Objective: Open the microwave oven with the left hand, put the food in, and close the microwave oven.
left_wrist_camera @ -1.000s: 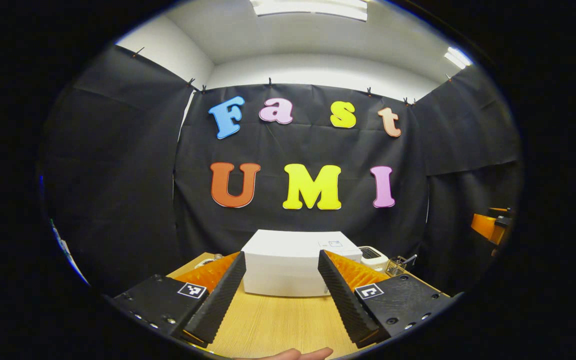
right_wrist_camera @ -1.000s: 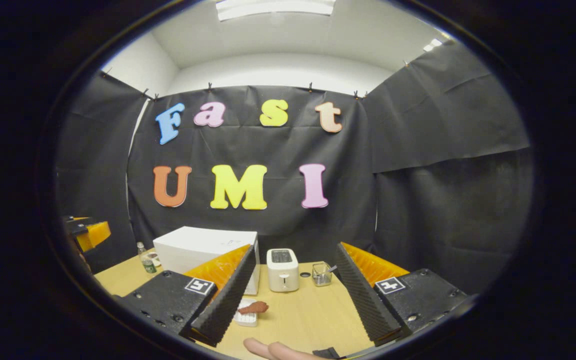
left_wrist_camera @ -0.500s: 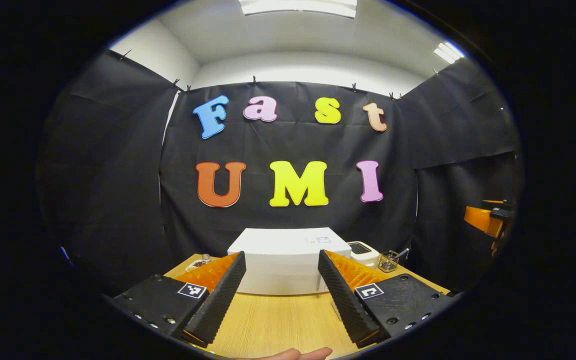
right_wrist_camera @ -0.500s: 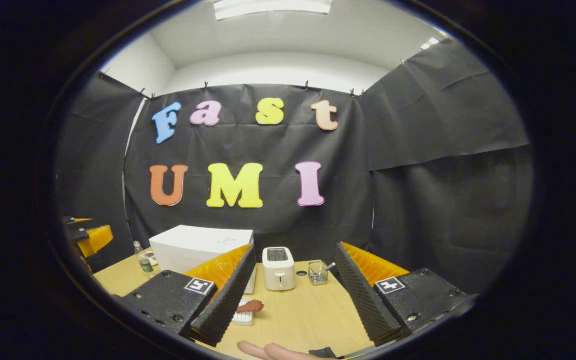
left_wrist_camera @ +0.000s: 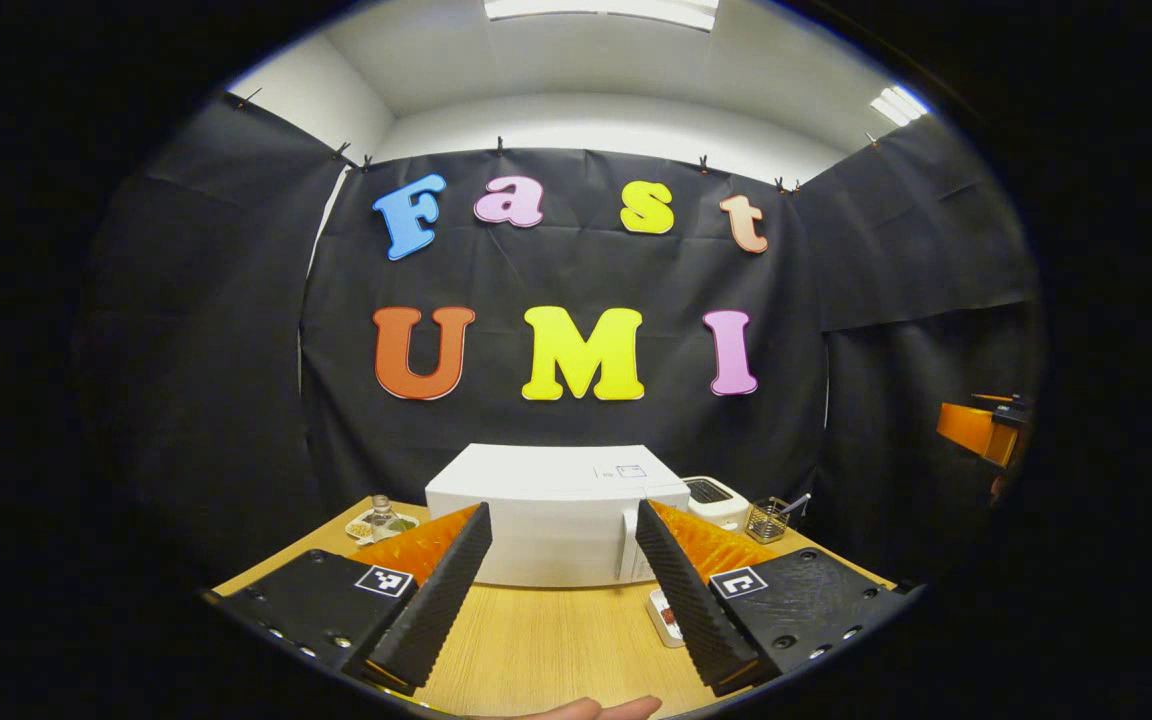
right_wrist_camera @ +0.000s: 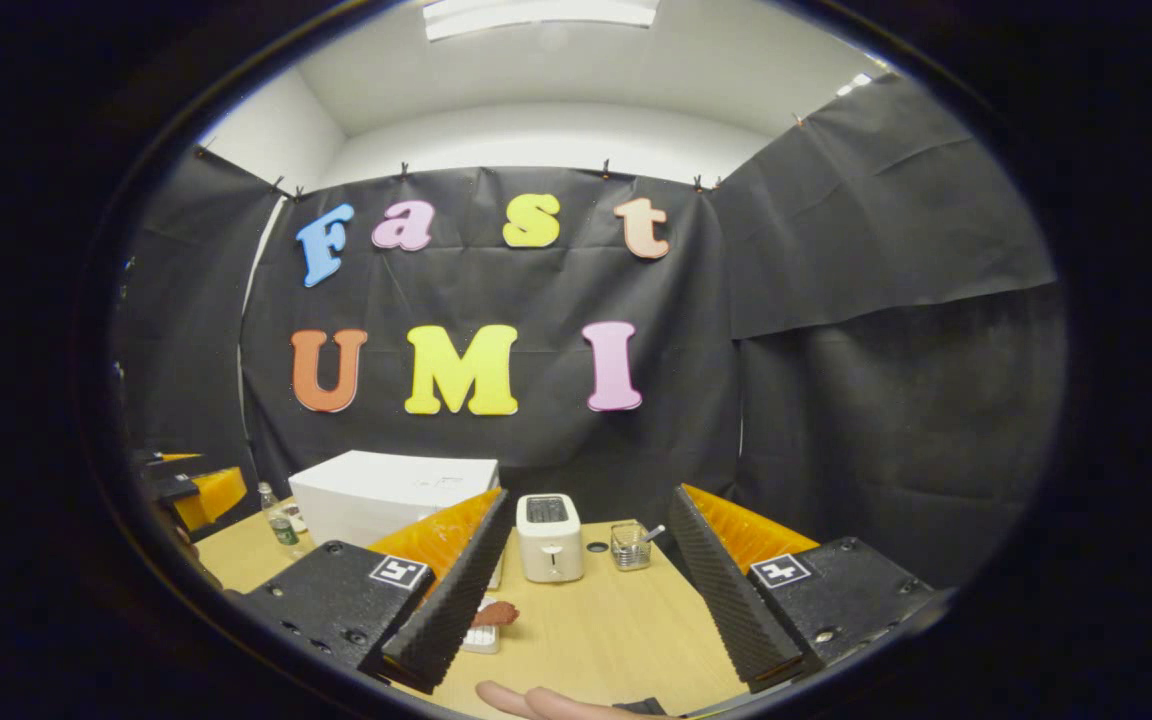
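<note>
- Left gripper (left_wrist_camera: 561, 640) spread wide, empty, above table (left_wrist_camera: 536, 640); aimed at closed microwave (left_wrist_camera: 556, 515)
- Right gripper (right_wrist_camera: 591, 640) also released; food (right_wrist_camera: 496, 613) on small tray beside microwave

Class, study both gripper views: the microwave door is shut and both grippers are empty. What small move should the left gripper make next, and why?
Probably carry the left gripper forward toward the door's right edge on the microwave. Its fingers are open and well short of the shut door, and the food lies on its small tray on the table, so opening comes first.
</note>
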A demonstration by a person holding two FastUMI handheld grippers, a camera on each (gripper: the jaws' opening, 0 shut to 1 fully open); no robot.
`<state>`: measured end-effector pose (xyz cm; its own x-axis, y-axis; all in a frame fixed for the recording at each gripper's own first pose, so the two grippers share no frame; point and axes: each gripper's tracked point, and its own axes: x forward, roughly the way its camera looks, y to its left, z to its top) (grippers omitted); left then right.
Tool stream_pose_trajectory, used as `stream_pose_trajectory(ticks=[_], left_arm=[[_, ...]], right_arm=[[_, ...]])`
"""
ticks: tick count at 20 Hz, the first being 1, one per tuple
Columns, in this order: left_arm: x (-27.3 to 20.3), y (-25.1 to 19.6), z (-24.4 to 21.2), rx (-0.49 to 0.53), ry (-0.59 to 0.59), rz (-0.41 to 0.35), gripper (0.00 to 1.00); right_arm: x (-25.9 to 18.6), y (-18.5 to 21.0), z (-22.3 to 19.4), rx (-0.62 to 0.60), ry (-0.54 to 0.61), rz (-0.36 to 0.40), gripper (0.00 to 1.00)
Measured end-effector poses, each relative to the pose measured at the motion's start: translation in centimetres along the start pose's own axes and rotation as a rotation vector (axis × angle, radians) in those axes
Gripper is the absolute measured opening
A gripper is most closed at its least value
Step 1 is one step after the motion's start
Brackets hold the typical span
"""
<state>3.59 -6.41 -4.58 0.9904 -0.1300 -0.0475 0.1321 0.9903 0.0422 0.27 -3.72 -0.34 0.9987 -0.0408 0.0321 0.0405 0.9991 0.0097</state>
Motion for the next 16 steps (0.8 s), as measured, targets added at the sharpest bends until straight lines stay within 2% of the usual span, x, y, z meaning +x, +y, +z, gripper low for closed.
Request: stream_pose_trajectory(ticks=[4,7,8,9,11,12,15,16], left_arm=[[4.7,-2.0,-3.0,-0.002,0.005,-0.029,0.92],[8.3,-5.2,-6.9,-0.045,0.070,-0.126,0.92],[9.5,-6.1,-7.7,-0.053,0.076,-0.154,0.92],[10.7,-6.5,-8.4,-0.054,0.076,-0.161,0.93],[13.4,-7.2,-10.5,-0.035,0.084,-0.163,0.92],[14.7,-7.4,-11.5,-0.023,0.093,-0.159,0.92],[17.8,-8.3,-14.6,-0.027,0.135,-0.153,0.92],[18.8,-8.4,-15.4,-0.038,0.141,-0.146,0.92]], right_arm=[[0.8,-0.1,-1.4,0.044,0.024,0.029,0.93],[1.3,-0.6,-2.7,0.070,0.047,0.050,0.93],[1.4,-0.7,-3.0,0.077,0.054,0.058,1.00],[1.4,-0.7,-3.4,0.082,0.060,0.067,0.93],[1.8,-1.1,-3.8,0.081,0.067,0.076,0.93],[2.0,-1.4,-3.9,0.078,0.067,0.077,1.00],[2.7,-2.6,-4.2,0.069,0.056,0.064,1.00],[3.0,-3.1,-4.4,0.065,0.053,0.056,0.93]])
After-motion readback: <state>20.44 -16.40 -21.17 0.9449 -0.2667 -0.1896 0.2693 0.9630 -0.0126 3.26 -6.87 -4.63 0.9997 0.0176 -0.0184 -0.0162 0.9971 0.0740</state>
